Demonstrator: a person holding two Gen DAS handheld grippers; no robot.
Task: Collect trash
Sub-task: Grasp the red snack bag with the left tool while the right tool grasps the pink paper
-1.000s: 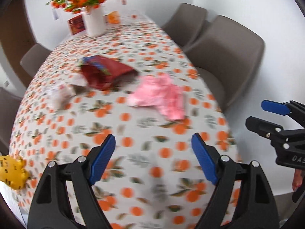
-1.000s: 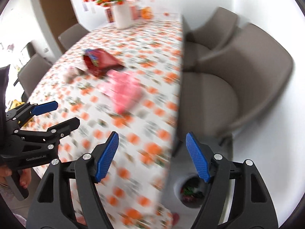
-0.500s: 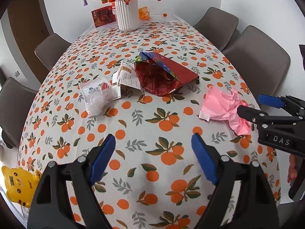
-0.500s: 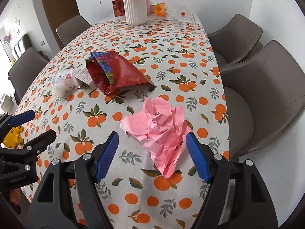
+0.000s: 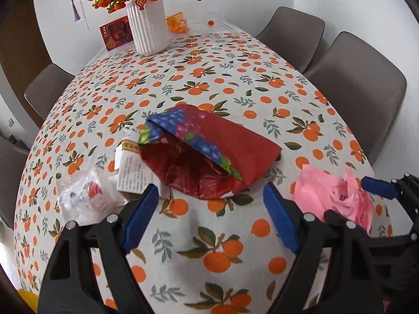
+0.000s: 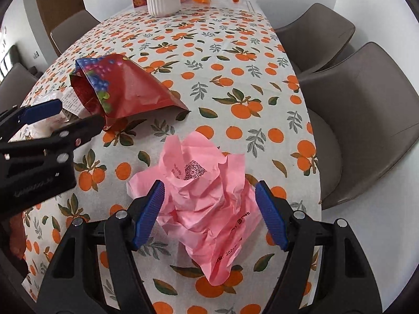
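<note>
1. The right gripper (image 6: 209, 210) straddles the crumpled pink paper (image 6: 201, 204) at lower centre, fingers spread, ready to pinch it.
2. The left gripper (image 5: 209, 217), fingers released, faces the red bag (image 5: 209, 157) at mid-frame, likely its own pickup.

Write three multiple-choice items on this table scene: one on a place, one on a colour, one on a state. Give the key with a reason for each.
1. Where does the crumpled pink paper sheet lie?
A. Between the open right gripper fingers
B. Inside the vase
C. On a chair

2. What colour is the ribbed ceramic vase?
A. Black
B. White
C. Green

3. How is the red foil snack bag?
A. Upright and sealed
B. Lying on its side, mouth open
C. Held by the left gripper

Key: 1 A, the blue pads flank the paper. 2 B, its ribbed body is white. 3 B, it lies flat with its inside showing, ahead of the open left gripper.
</note>
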